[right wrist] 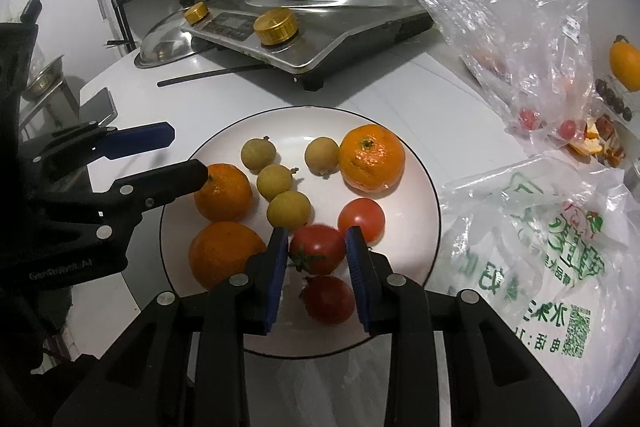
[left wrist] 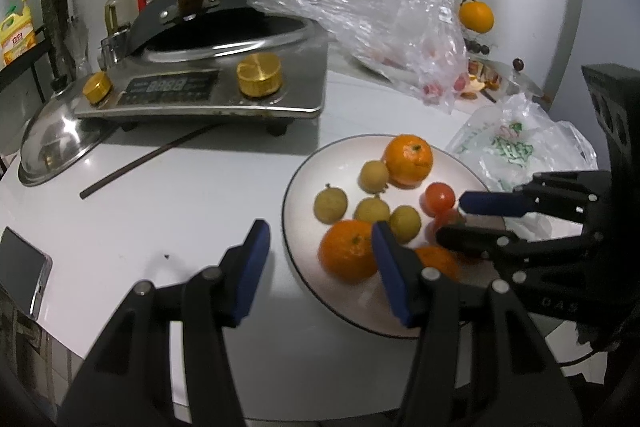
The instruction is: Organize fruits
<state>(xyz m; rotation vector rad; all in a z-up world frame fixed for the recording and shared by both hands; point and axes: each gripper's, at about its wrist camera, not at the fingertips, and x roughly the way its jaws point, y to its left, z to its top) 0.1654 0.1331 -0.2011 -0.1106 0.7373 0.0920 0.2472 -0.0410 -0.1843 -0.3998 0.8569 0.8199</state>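
Green Chinese print — "水果" and "电话" among it — stands beside a QR code on the white plastic bag (right wrist: 560,267); "DAS" marks the right gripper (left wrist: 460,223) body.

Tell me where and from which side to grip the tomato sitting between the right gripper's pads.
Grip the tomato across its round middle, coming from the near plate edge as the right gripper is. Its open pads already flank it, and its green stem points sideways, clear of them.

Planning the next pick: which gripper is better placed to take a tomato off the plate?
Right. The right gripper is open with a tomato between its fingers; the left gripper is open over the plate edge, beside an orange.
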